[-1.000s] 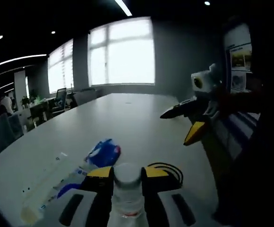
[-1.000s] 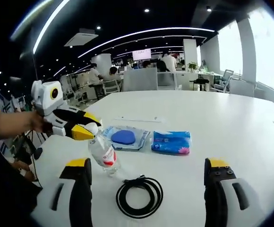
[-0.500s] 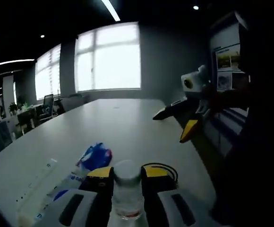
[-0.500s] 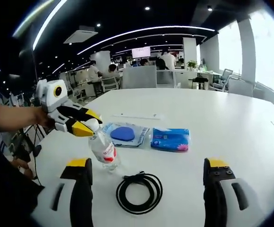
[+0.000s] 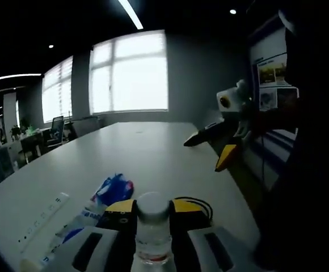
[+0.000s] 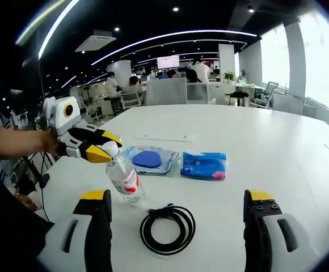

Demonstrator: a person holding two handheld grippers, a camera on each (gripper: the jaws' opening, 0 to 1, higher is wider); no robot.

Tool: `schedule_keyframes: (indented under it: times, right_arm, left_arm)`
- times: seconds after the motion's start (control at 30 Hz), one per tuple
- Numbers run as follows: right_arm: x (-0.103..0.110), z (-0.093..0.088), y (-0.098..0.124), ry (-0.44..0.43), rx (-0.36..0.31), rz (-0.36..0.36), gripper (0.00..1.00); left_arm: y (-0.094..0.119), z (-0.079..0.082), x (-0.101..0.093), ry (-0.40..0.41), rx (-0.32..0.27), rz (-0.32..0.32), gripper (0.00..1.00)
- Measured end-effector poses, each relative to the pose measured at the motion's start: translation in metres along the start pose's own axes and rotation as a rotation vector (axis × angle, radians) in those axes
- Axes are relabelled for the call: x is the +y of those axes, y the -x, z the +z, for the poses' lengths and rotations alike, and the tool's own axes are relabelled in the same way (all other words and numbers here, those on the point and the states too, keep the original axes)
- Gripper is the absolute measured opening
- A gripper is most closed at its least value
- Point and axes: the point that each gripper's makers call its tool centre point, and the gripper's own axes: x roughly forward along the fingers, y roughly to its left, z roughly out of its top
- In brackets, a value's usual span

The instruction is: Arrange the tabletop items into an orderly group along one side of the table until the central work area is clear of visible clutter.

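Note:
A clear water bottle (image 6: pixel 125 180) with a red label leans over the white table (image 6: pixel 278 147), and my left gripper (image 6: pixel 99 152) is shut on its neck. In the left gripper view the bottle's cap (image 5: pixel 153 211) sits between my left gripper's (image 5: pixel 153 208) yellow-tipped jaws. A coiled black cable (image 6: pixel 167 228) lies just in front of my right gripper (image 6: pixel 177 195), which is wide open and holds nothing. The right gripper (image 5: pixel 205 154) hangs above the table's right edge in the left gripper view. A blue tissue pack (image 6: pixel 204 165) and a blue pad in clear wrap (image 6: pixel 149 159) lie beyond the bottle.
A long white strip (image 6: pixel 164 137) lies farther back on the table. The cable (image 5: pixel 197 205) and the tissue pack (image 5: pixel 114 188) flank the bottle. Office chairs (image 6: pixel 167 93), desks and people stand beyond the table's far edge. A person's forearm (image 6: pixel 17 141) holds the left gripper.
Almost nothing has moved. The left gripper keeps its hold on the bottle, and both views have shifted slightly with the hands.

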Motion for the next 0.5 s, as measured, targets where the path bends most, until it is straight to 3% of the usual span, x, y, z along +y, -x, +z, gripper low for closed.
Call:
schedule_keyframes:
  times: [0.33,0.5]
  right_arm:
    - [-0.003,-0.003,-0.002,0.006,0.009,0.007,0.93]
    - [-0.001,-0.003,-0.002,0.011,0.006,0.010,0.93]
  left_arm:
    - [0.007,-0.004,0.003,0.029,0.022,0.025,0.18]
    - [0.016,-0.002,0.004,0.098,0.028,0.057,0.18]
